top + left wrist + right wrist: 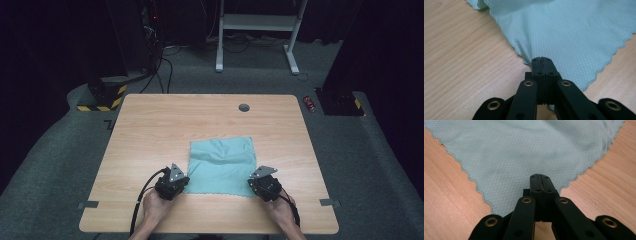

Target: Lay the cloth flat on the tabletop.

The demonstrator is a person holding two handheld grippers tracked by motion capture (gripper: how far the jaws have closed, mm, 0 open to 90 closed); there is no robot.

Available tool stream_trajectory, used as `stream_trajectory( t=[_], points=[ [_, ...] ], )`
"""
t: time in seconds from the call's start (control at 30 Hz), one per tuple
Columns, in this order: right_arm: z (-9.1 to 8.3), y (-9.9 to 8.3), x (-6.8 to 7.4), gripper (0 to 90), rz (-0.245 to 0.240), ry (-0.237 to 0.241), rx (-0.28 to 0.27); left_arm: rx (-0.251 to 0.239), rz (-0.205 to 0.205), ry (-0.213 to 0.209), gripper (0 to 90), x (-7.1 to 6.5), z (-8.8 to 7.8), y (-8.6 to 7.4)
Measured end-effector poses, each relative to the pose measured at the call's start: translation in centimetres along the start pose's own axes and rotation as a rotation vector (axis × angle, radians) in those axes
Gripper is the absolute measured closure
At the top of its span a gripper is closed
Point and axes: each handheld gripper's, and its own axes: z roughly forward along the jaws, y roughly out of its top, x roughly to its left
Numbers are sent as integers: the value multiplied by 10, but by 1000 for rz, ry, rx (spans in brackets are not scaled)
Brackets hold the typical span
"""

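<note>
High view: wooden table (150, 130), light grain, rounded corners, small round grommet hole (244, 107) near far edge. Grey carpet floor (50, 150) all round, white desk frame (257, 22) beyond far side, yellow-black striped base (102, 100) at far left, small red item (310, 103) on floor off far right corner. Two grey tape strips (88, 205) at near left and near right table edges.

Teal cloth (222, 167) flat on near-centre of table, roughly square, soft crease across far half, scalloped hem.

Forearms in from bottom edge, angled inward. Left hand (156, 209) wrapped round gripper body, cable looping off to its left. Right hand (280, 210) likewise, cable trailing near side.

Left gripper (184, 181) at cloth's near left corner, grey three-cornered plate on top, pointing forward and right. Right gripper (252, 181) at near right corner, pointing forward and left. Both low over table.

Left gripper view: jaws pressed together, pinching cloth (564, 32) corner, fabric rising slightly into the clamp, hem running off both sides.

Right gripper view: jaws pressed together over cloth (524, 152) corner, fabric passing under and between tips, wood either side.
</note>
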Motion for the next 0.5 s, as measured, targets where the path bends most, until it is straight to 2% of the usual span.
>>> stream_trajectory(
  t=[0.1,0.17,0.2,0.23,0.3,0.33,0.37,0.43,0.5],
  points=[
    [-4,-4,-4,900,6,10,8,13,-5,-25,895,-2,-3,-1],
    [-8,-2,-3,877,14,20,-13,6,-35,-60,883,-1,-4,-1],
    [-9,1,-2,852,12,23,-39,-1,-56,-79,838,1,-3,0],
    [-9,11,0,821,18,41,-86,-19,-94,-96,704,5,-2,4],
    [-7,15,-1,806,23,51,-96,-22,-106,-87,621,10,1,9],
    [7,25,-5,786,29,56,-103,-27,-108,-76,606,15,2,13],
    [7,25,-5,786,29,56,-103,-35,-113,-59,606,21,4,19],
    [20,28,-13,777,65,53,-110,-39,-127,-9,583,34,10,30],
    [27,30,-22,777,113,48,-129,-52,-175,9,580,48,17,40]
  ],
)
